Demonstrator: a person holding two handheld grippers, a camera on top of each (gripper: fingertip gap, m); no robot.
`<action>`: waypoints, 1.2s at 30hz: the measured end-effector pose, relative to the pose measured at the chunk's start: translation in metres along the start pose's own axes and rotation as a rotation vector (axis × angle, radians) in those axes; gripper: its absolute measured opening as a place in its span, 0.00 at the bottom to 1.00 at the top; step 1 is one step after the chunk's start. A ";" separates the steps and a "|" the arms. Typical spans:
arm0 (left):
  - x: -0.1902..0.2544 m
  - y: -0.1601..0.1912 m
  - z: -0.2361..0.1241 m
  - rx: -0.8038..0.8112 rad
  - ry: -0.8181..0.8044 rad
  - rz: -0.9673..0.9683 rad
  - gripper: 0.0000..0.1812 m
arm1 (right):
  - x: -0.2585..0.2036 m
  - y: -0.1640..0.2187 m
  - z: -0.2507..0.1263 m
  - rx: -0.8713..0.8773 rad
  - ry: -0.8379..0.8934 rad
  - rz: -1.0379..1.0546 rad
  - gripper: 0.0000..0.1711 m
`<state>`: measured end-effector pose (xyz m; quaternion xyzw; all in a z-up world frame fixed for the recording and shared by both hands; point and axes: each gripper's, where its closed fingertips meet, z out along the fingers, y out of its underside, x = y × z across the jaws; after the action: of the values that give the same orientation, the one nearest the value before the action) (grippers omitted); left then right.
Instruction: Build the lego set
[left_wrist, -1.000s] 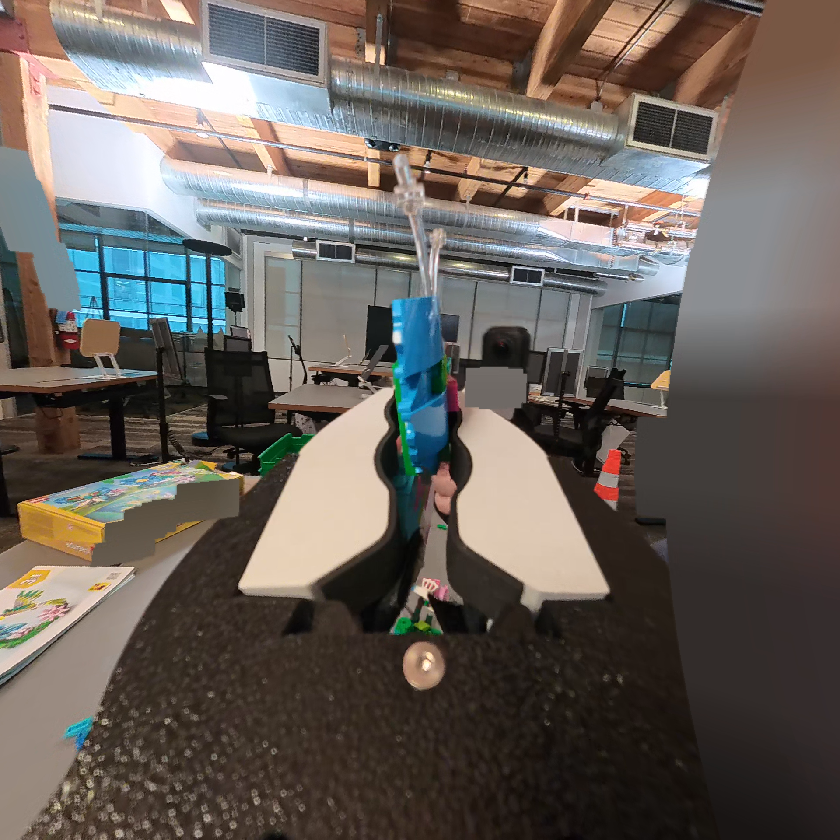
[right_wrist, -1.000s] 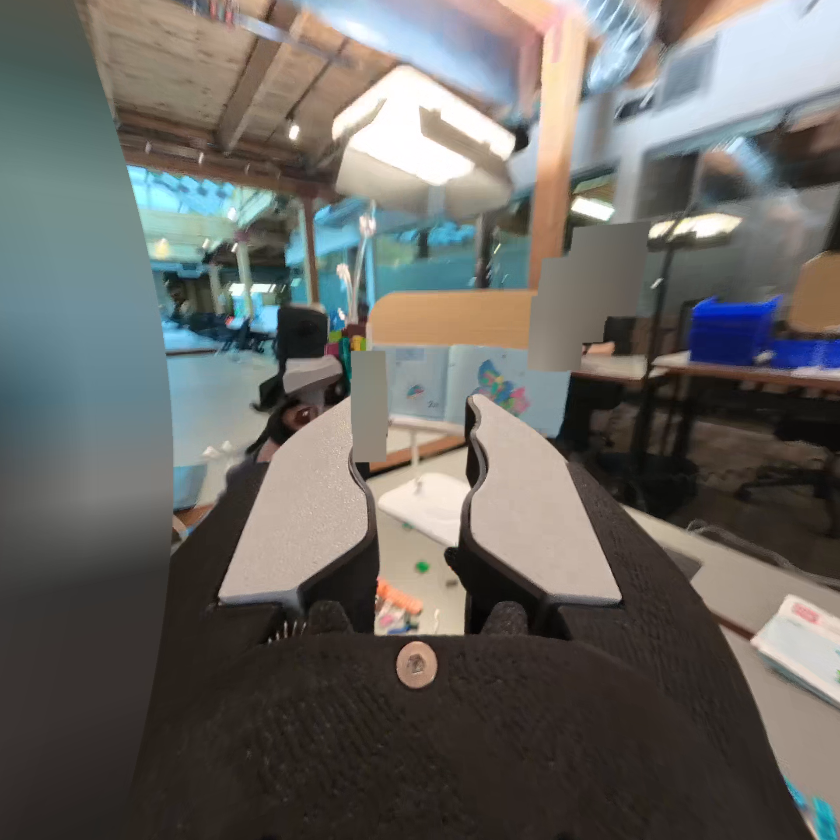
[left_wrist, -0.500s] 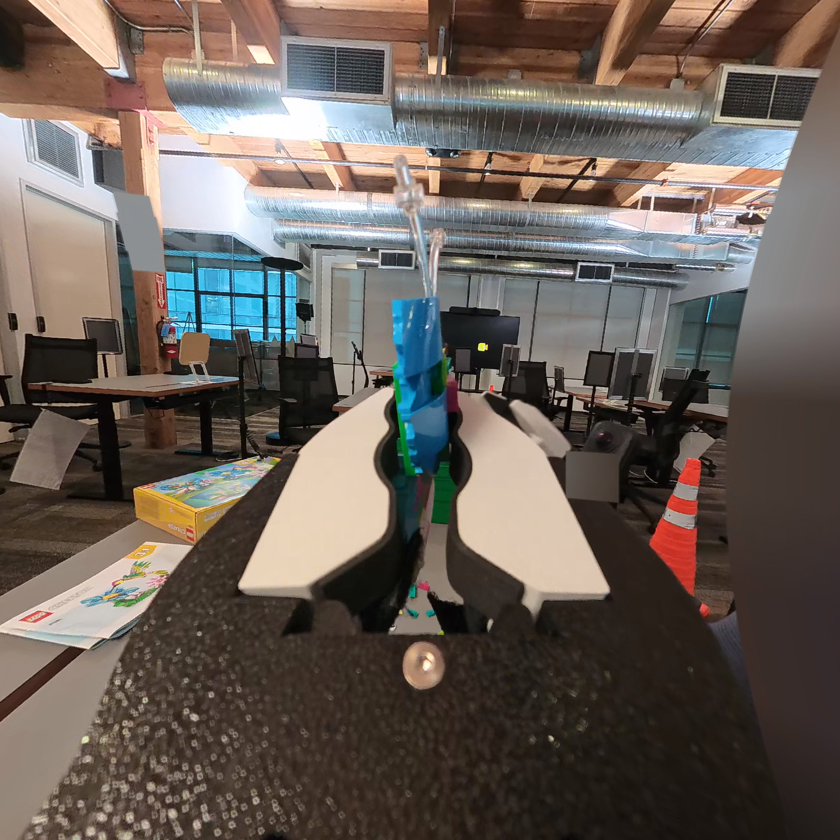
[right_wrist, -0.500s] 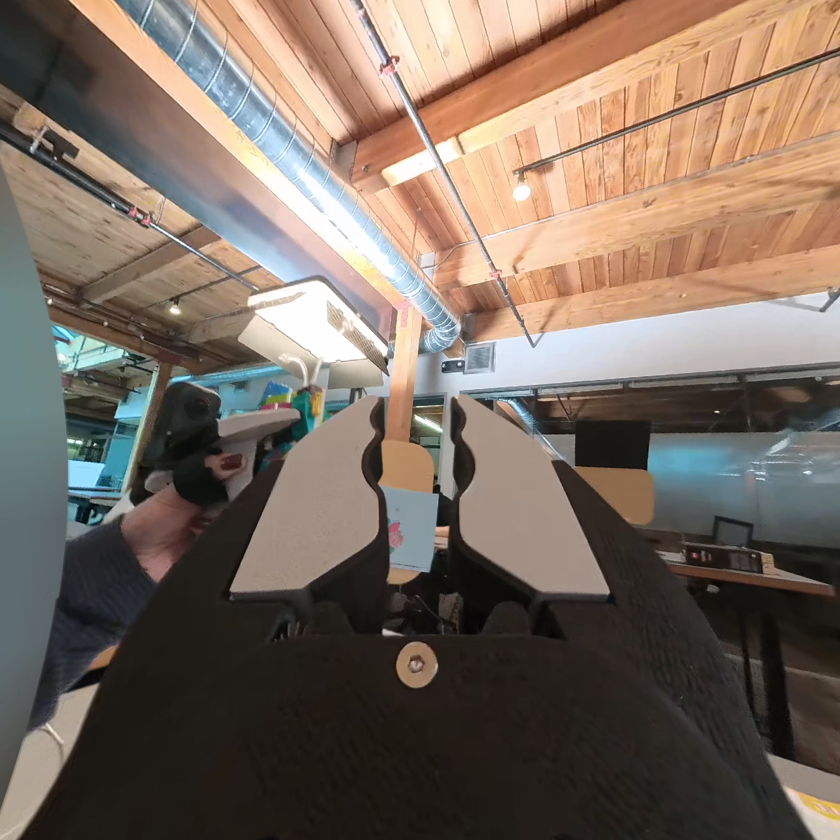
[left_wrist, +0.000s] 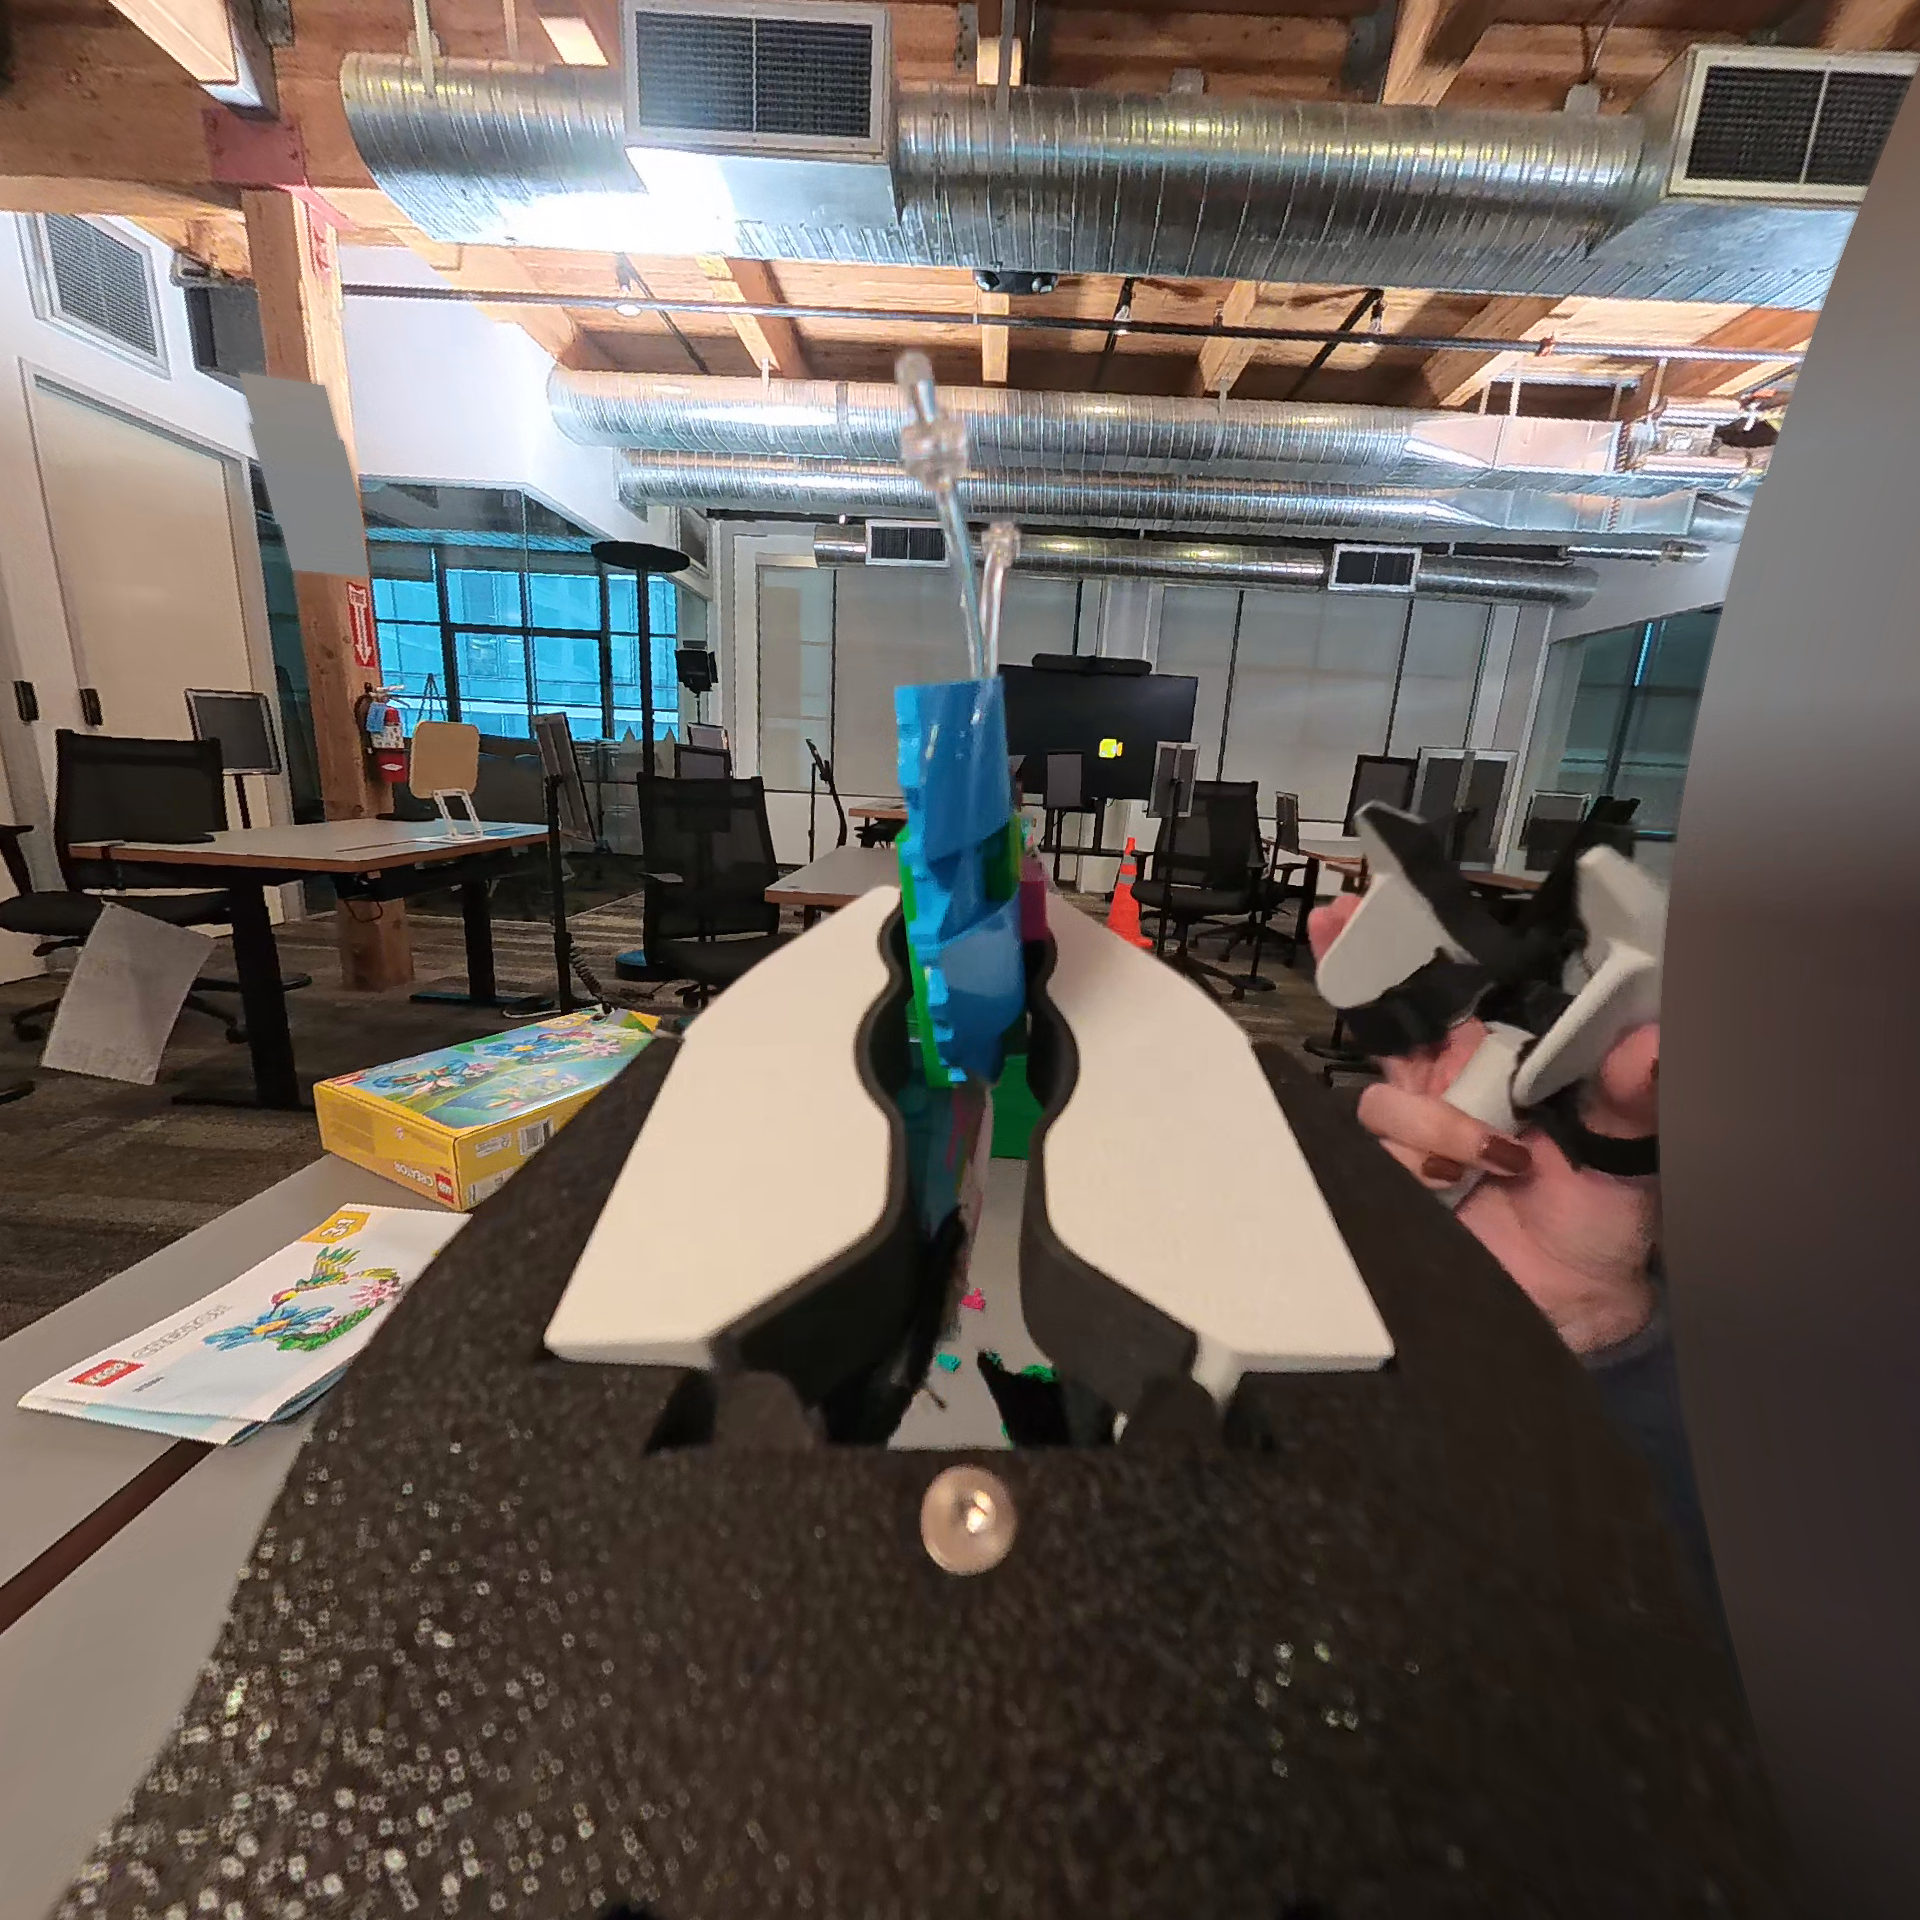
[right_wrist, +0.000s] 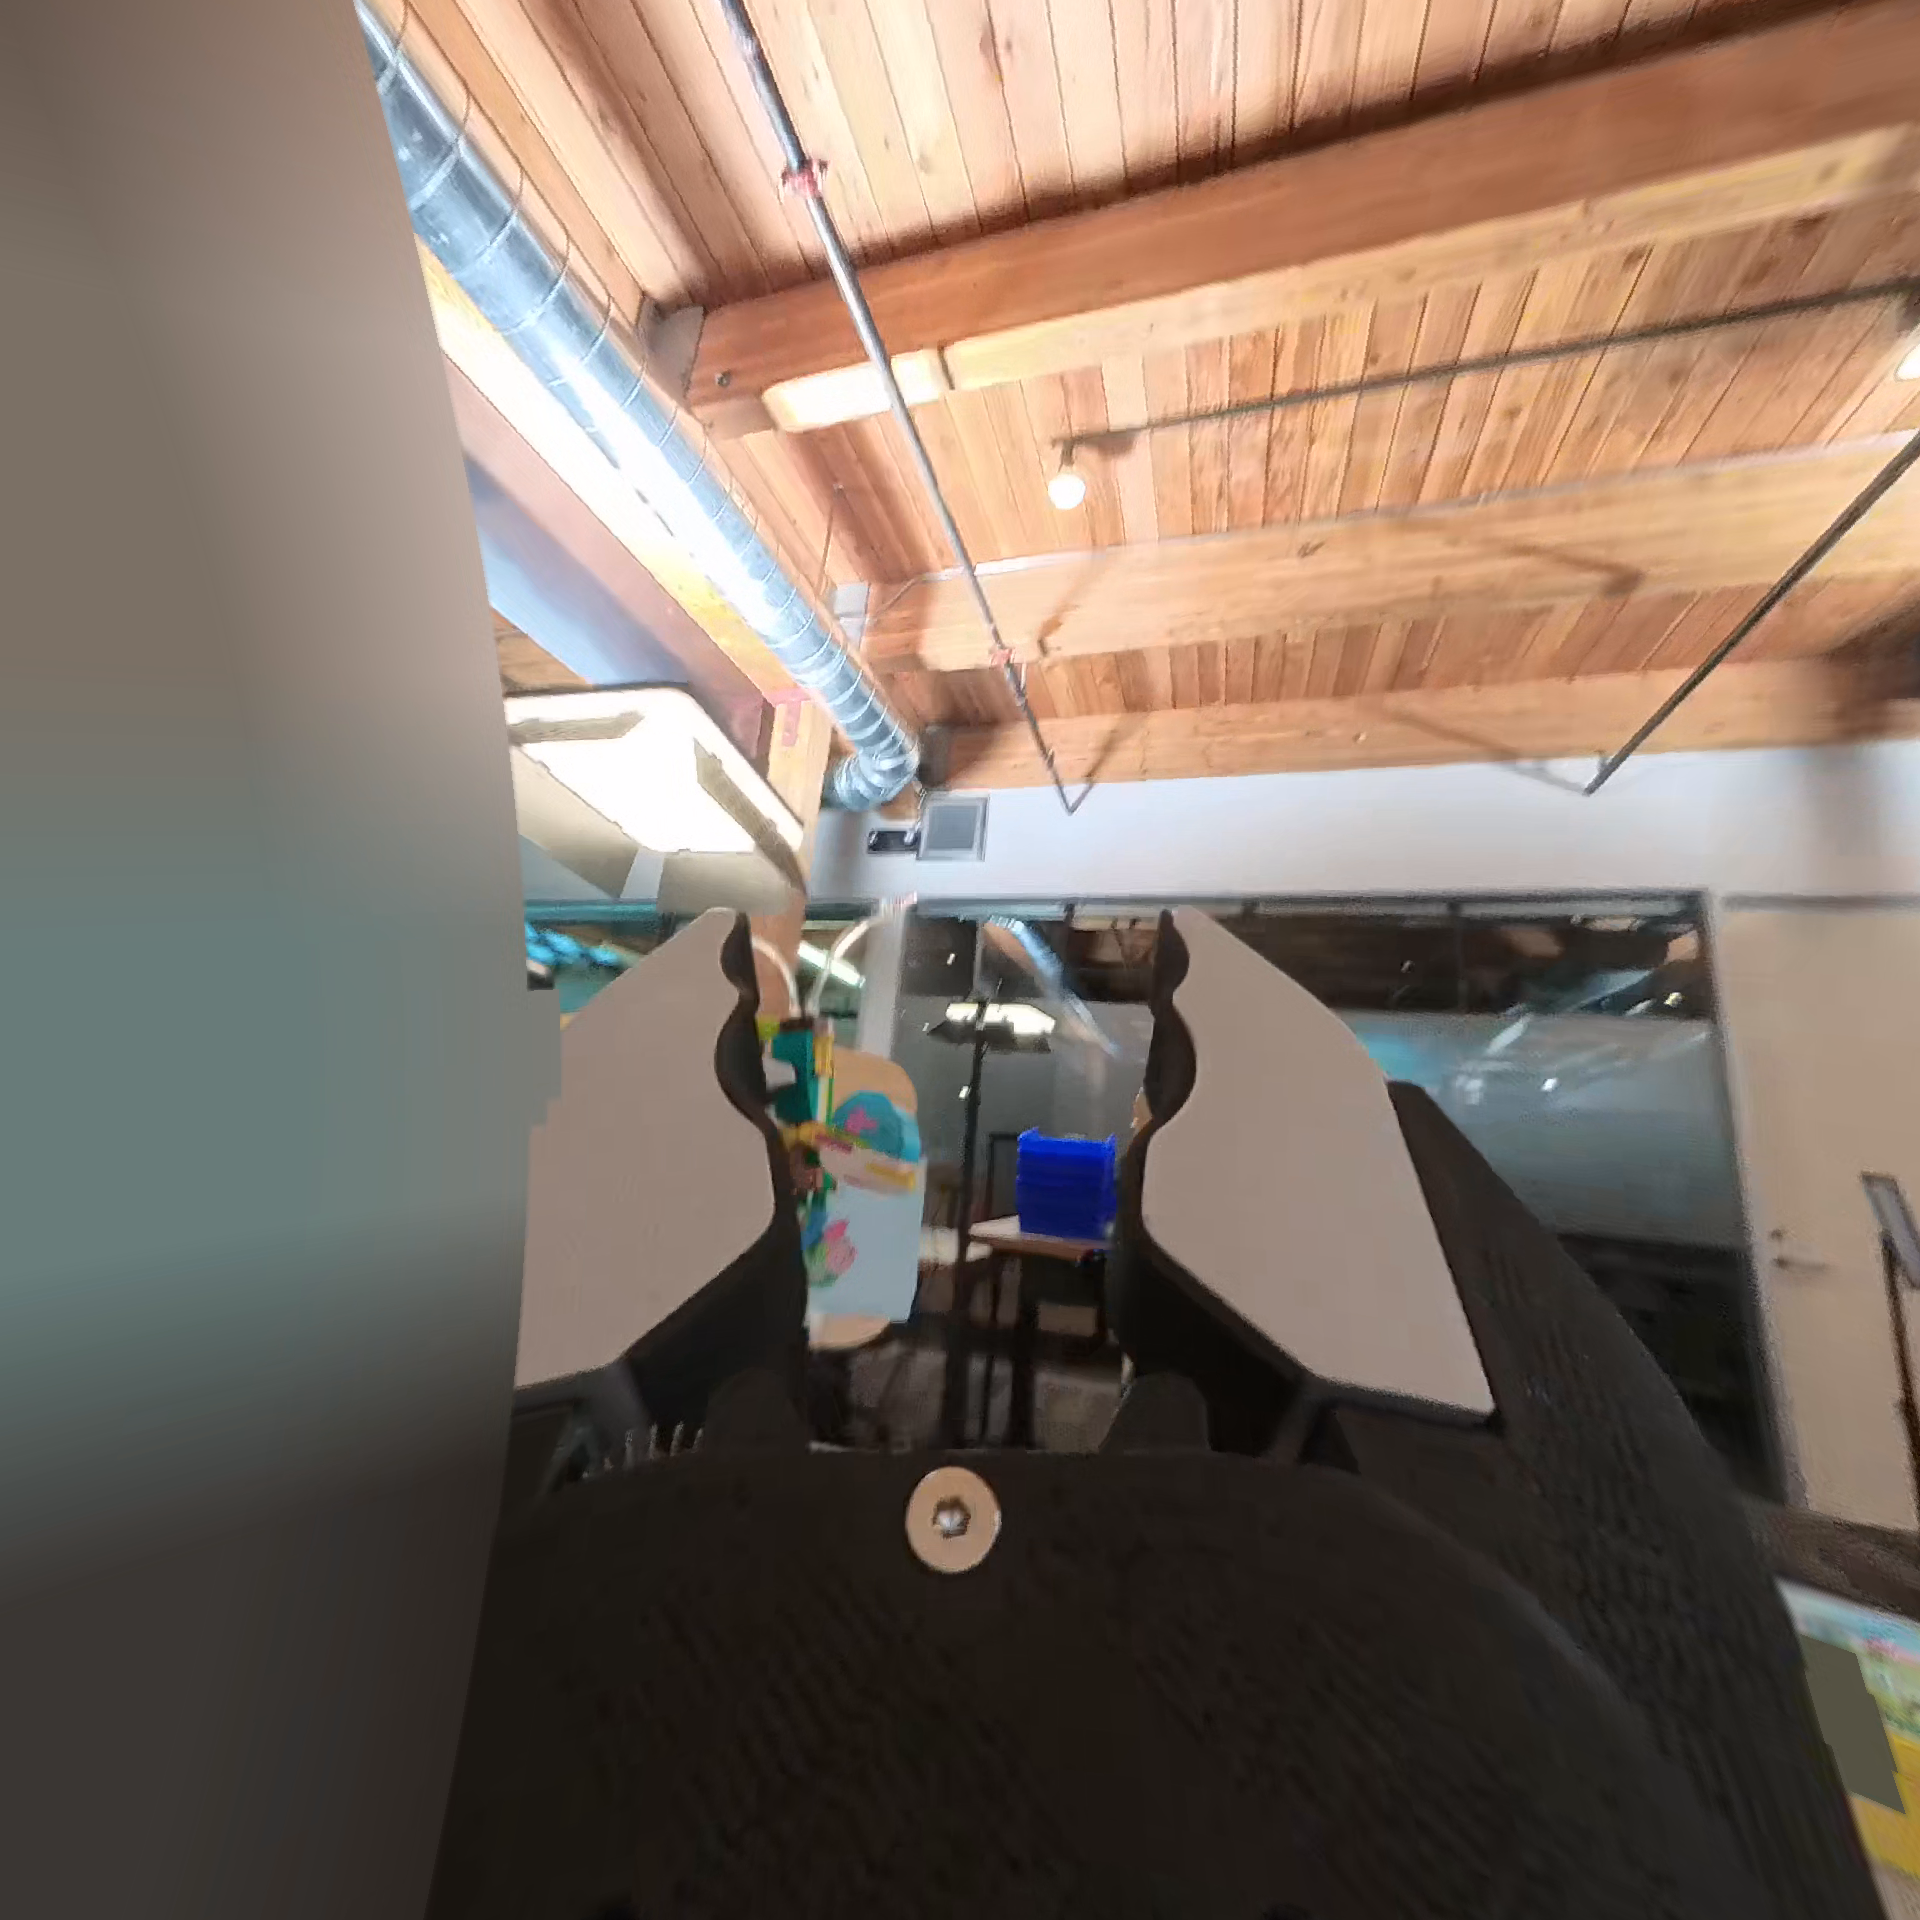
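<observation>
the left tool (left_wrist: 966, 997) gripped one blue lego build (left_wrist: 961, 914); the right tool (right_wrist: 951, 1049) gaped wide, empty; one box (left_wrist: 468, 1096) at nine o'clock.

Blue-and-green lego build (left_wrist: 961, 904); yellow box (left_wrist: 473, 1101); orange cone (left_wrist: 1122, 902).

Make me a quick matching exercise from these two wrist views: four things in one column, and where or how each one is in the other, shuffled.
1. lego model
2. right gripper
3. yellow box
4. instruction booklet

a. open, nothing between its fingers
b. flat on the table, nearest the camera
c. clamped in the left gripper
d. on the table, beyond the booklet

Pairs: 1-c, 2-a, 3-d, 4-b
</observation>
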<state>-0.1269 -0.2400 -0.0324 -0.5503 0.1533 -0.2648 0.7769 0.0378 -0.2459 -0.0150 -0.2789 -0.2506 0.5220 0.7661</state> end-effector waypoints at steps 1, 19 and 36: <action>0.000 0.001 0.000 -0.008 -0.002 -0.002 0.10 | 0.002 0.008 -0.004 -0.040 -0.017 0.013 0.41; 0.046 0.041 0.006 -0.086 -0.026 -0.130 0.10 | -0.011 0.104 0.012 -0.421 -0.359 0.251 0.16; 0.061 0.069 -0.016 -0.056 -0.114 -0.171 0.10 | -0.034 0.115 -0.038 -0.546 -0.603 0.352 0.20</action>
<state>-0.0692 -0.2706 -0.0995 -0.5971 0.0688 -0.2941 0.7432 -0.0240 -0.2499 -0.1248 -0.3448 -0.5404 0.6173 0.4561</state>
